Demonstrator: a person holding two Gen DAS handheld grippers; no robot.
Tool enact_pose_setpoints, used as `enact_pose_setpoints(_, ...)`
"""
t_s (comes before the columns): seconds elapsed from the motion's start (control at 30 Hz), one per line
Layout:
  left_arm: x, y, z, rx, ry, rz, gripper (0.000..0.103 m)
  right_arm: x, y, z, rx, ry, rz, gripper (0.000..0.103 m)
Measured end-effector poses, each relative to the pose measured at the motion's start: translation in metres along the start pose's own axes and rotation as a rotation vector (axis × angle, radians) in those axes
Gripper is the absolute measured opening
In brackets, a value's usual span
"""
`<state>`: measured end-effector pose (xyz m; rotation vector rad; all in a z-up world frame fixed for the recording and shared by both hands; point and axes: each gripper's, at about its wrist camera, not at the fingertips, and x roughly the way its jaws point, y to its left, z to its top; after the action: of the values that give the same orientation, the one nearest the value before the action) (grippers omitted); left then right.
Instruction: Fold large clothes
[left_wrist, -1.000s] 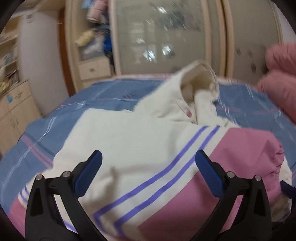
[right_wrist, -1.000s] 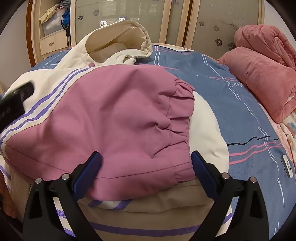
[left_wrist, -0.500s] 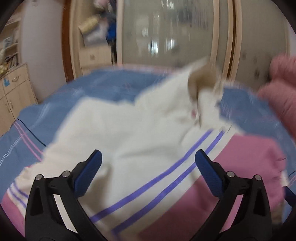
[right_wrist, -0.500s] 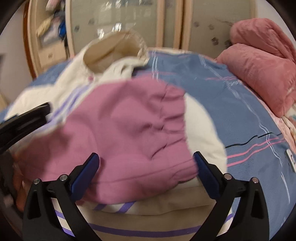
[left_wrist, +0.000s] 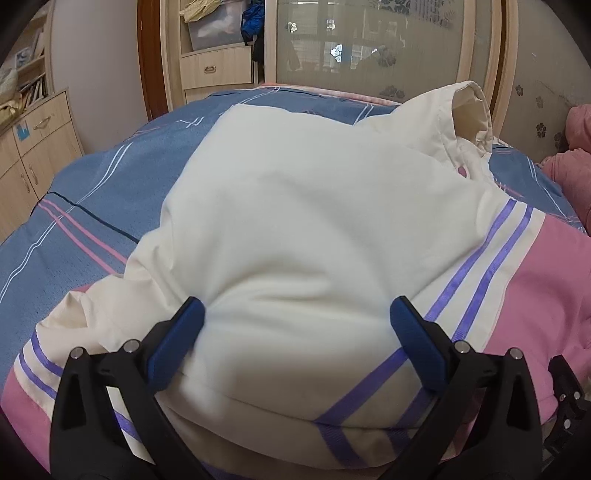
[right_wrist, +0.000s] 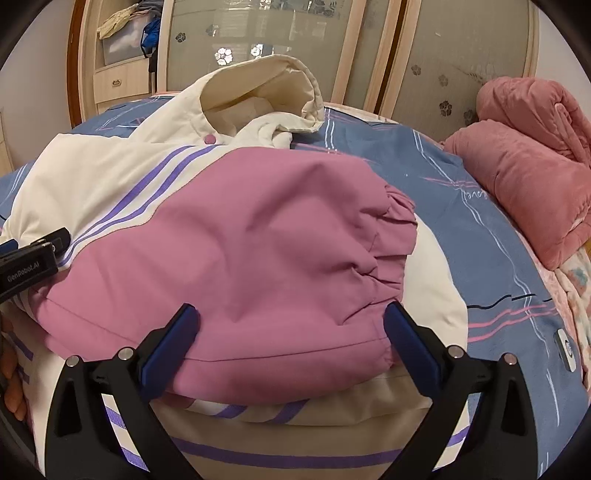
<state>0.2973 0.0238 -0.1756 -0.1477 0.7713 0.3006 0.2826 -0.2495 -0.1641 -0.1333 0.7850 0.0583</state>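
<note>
Left wrist view looks across the cream back panel of the jacket (left_wrist: 314, 221), which lies folded on the bed (left_wrist: 92, 206), its purple stripes running diagonally toward a pink section at the right. The left claw (left_wrist: 295, 332) is spread wide, its blue pads resting against the puffy cream fabric without pinching it. This view alone shows the drawers (left_wrist: 33, 147) along the left wall and bare blue bedspread to the left of the jacket.

Right wrist view shows what the other misses: the pink sleeve (right_wrist: 240, 258) folded across the jacket (right_wrist: 92, 177), its gathered cuff (right_wrist: 391, 251) lying over a cream panel. The right claw (right_wrist: 291, 336) is also wide open, pads either side of the sleeve's near hem, holding nothing. The left claw's black body (right_wrist: 29, 258) pokes in at the left edge.

The hood (right_wrist: 258, 88) stands upright at the far end, blocking part of the wardrobe doors (right_wrist: 443, 55). A rolled pink blanket (right_wrist: 524, 155) sits at the right, well apart from the cuff. Open bedspread lies between them; the jacket's near edge overlaps the bottom of both views.
</note>
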Motion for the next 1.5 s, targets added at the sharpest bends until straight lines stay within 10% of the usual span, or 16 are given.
enact_pose_setpoints(0.57, -0.007, 0.000, -0.004, 0.000, -0.020, 0.015, 0.101, -0.034, -0.004, 0.000, 0.054, -0.105, 0.062, 0.102)
enact_pose_setpoints(0.7, -0.008, -0.001, -0.004, 0.002, -0.023, 0.017, 0.101, 0.000, 0.006, -0.007, -0.016, 0.016, 0.029, 0.102)
enact_pose_setpoints(1.37, -0.003, -0.009, 0.007, 0.036, 0.028, 0.061, 0.101, 0.001, 0.008, -0.006, -0.037, 0.014, 0.011, 0.102)
enact_pose_setpoints(1.5, -0.048, -0.009, 0.025, -0.042, -0.152, -0.030, 0.101, 0.002, 0.008, -0.005, -0.036, 0.013, 0.016, 0.102)
